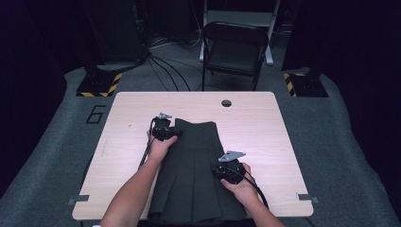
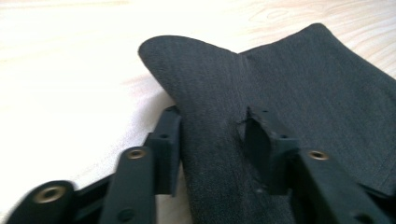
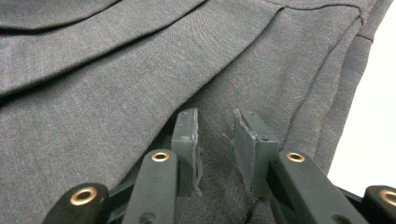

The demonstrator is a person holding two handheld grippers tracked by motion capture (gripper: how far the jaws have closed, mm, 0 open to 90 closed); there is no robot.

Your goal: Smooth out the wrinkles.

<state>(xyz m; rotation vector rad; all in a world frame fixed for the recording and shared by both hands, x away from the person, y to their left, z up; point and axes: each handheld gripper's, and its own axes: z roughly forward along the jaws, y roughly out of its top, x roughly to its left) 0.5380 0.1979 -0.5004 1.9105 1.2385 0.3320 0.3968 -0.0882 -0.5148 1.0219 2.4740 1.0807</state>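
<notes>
Pinching skirt (image 2: 280, 93) corner, left gripper (image 2: 215, 140) fingers clamped, right gripper (image 3: 215, 140) fingers clamped on side fold

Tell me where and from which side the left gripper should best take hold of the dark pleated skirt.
Grip the skirt at its far left waistband corner, coming from the table's left edge. That corner lifts off the table, so a jaw can probably slide under. The left gripper already straddles the cloth there.

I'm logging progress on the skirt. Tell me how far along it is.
Early stage. Done: the dark pleated skirt lies spread on the table. In hand: the left gripper has its jaws around the waistband corner, fabric between them; the right gripper pinches cloth at the skirt's right edge. Left: no fold shows yet, so any folding is still to do.
</notes>
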